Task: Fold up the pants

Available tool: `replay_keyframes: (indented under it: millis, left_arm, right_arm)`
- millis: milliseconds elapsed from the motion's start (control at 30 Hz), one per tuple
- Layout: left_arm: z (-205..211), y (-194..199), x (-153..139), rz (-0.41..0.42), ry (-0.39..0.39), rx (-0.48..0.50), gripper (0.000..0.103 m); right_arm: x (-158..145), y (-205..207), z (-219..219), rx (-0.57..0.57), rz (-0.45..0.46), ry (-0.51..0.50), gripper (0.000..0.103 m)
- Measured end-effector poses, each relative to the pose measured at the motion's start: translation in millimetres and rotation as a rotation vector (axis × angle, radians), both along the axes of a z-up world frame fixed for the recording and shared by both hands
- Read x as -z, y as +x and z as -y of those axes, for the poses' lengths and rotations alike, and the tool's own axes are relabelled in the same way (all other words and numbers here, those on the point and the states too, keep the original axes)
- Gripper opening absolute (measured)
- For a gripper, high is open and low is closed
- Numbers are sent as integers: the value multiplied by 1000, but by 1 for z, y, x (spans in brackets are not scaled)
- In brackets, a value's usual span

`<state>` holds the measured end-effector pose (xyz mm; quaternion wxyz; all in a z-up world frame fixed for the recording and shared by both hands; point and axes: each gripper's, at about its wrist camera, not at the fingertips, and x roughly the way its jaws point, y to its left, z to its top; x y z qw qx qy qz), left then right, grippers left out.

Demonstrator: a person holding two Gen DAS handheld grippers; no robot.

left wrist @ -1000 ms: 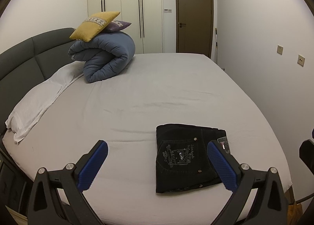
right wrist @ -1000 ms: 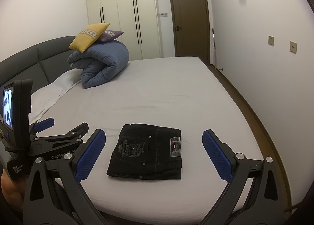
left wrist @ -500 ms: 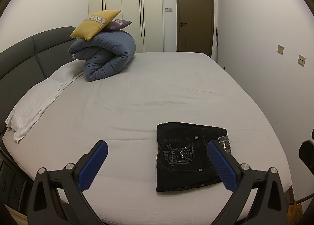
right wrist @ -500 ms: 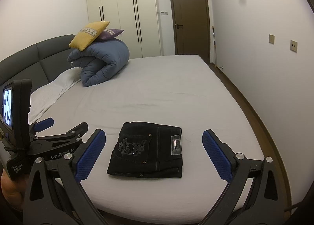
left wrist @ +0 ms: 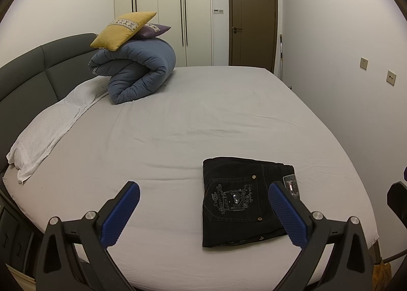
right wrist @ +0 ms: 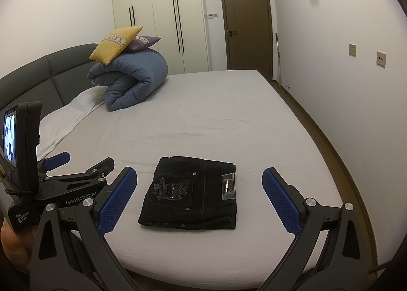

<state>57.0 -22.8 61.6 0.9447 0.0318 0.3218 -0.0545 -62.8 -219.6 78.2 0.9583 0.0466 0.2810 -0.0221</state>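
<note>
The black pants [left wrist: 239, 197] lie folded in a compact rectangle near the bed's front edge, embroidered back pocket up; they also show in the right wrist view [right wrist: 193, 189]. My left gripper [left wrist: 203, 212] is open and empty, held back from the bed, the pants in front of its right finger. My right gripper [right wrist: 199, 199] is open and empty, held back above the front edge with the pants between and beyond its fingers. The left gripper's body [right wrist: 63, 189] shows at the left of the right wrist view.
The grey bed sheet [left wrist: 190, 118] spreads wide. A rolled blue duvet [left wrist: 137, 72] with a yellow cushion [left wrist: 122, 29] sits at the far left by the grey headboard. A white pillow [left wrist: 48, 128] lies on the left. The wall is on the right, a door [left wrist: 251, 21] beyond.
Both grippers have drifted very slightly; the view has shifted a little. The pants lie as before and both grippers stay open.
</note>
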Motion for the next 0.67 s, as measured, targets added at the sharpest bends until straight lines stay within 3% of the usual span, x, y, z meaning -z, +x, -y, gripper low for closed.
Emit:
replay_keyframes:
  millis: [667]
  left_arm:
    - [-3,2,11,-14,6,6,103]
  right_arm:
    - [11,0,-4,-3,-18,6,101]
